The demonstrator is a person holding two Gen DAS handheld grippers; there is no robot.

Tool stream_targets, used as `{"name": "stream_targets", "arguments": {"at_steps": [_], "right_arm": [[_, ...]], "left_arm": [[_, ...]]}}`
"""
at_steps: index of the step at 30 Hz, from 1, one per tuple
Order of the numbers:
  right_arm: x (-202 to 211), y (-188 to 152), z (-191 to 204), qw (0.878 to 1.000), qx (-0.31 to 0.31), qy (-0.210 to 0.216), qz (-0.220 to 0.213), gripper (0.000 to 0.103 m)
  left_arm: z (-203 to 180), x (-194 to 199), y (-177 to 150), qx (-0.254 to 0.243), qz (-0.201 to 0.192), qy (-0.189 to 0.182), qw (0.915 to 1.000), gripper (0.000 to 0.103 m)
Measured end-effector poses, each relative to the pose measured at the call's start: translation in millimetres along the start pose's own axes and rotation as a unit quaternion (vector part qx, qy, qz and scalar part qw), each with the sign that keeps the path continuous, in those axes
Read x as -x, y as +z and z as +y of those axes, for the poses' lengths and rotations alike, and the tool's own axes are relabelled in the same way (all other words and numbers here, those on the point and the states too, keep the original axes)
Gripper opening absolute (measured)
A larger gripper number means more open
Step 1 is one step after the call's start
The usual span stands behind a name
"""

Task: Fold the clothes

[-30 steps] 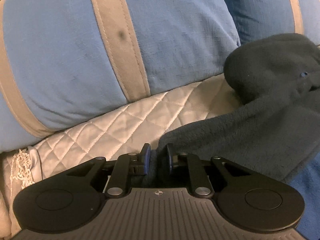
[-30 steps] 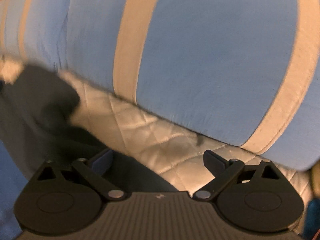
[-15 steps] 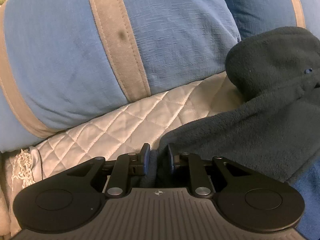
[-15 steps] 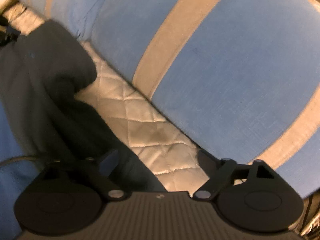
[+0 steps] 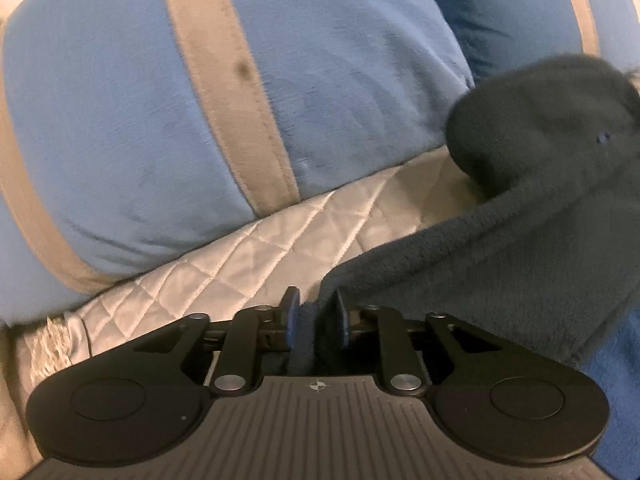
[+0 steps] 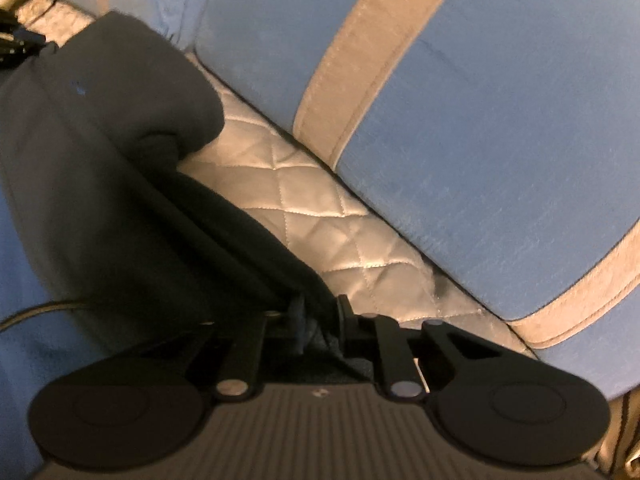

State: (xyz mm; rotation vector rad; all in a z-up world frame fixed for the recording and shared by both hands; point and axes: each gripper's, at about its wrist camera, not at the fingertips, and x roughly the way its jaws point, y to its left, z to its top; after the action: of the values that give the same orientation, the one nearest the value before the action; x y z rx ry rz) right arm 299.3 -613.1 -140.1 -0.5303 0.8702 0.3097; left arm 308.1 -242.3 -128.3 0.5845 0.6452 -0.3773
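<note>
A dark grey fleece garment (image 5: 520, 260) lies across a white quilted cover (image 5: 260, 256), with one end rolled into a hump at the back. My left gripper (image 5: 314, 308) has the garment's near left edge between its pads; its jaws are opening a little, and the fleece still fills the gap. In the right wrist view the same garment (image 6: 100, 200) runs from the upper left down to my right gripper (image 6: 320, 312). That gripper's jaws are closing on a bunched edge of the fleece, which is pinched between the pads.
A large blue pillow with beige stripes (image 5: 120, 120) stands right behind the quilted cover (image 6: 300, 200), and fills the back of the right wrist view too (image 6: 480, 120). Bright blue cloth (image 5: 616, 360) lies under the garment. A thin cable (image 6: 32, 312) curves at the left.
My right gripper's jaws went from wide open to closed on the fleece edge, and its view rolled and shifted toward the garment. The left jaws parted slightly around the fleece.
</note>
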Motion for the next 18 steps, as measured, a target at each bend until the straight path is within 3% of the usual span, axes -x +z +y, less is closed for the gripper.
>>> {"name": "stream_targets", "arguments": {"at_steps": [1, 3, 4, 5, 6, 10, 15, 18], "right_arm": [[2, 3, -1, 1.000, -0.006, -0.002, 0.000, 0.041], [15, 9, -14, 0.998, -0.060, 0.005, -0.028, 0.056], [23, 11, -23, 0.994, -0.098, 0.025, -0.048, 0.072], [26, 15, -27, 0.989, -0.123, 0.051, -0.059, 0.083], [29, 18, -30, 0.984, -0.146, 0.078, -0.068, 0.084], [28, 32, -35, 0.955, -0.220, 0.177, -0.091, 0.091], [1, 48, -25, 0.922, -0.276, 0.258, -0.084, 0.095], [-22, 54, -25, 0.905, -0.310, 0.280, -0.074, 0.095]], "left_arm": [[1, 3, 2, 0.002, -0.004, 0.000, 1.0000, 0.031], [7, 11, 7, 0.017, -0.018, -0.002, 0.9997, 0.046], [11, 15, 12, 0.035, -0.028, -0.011, 0.9989, 0.052], [16, 19, 17, 0.052, -0.039, -0.021, 0.9977, 0.068], [20, 22, 22, 0.071, -0.048, -0.035, 0.9957, 0.080], [26, 15, 47, 0.152, -0.048, -0.163, 0.9736, 0.080], [11, -28, 63, 0.198, 0.019, -0.242, 0.9499, 0.080], [5, -50, 64, 0.247, 0.030, -0.277, 0.9281, 0.080]]}}
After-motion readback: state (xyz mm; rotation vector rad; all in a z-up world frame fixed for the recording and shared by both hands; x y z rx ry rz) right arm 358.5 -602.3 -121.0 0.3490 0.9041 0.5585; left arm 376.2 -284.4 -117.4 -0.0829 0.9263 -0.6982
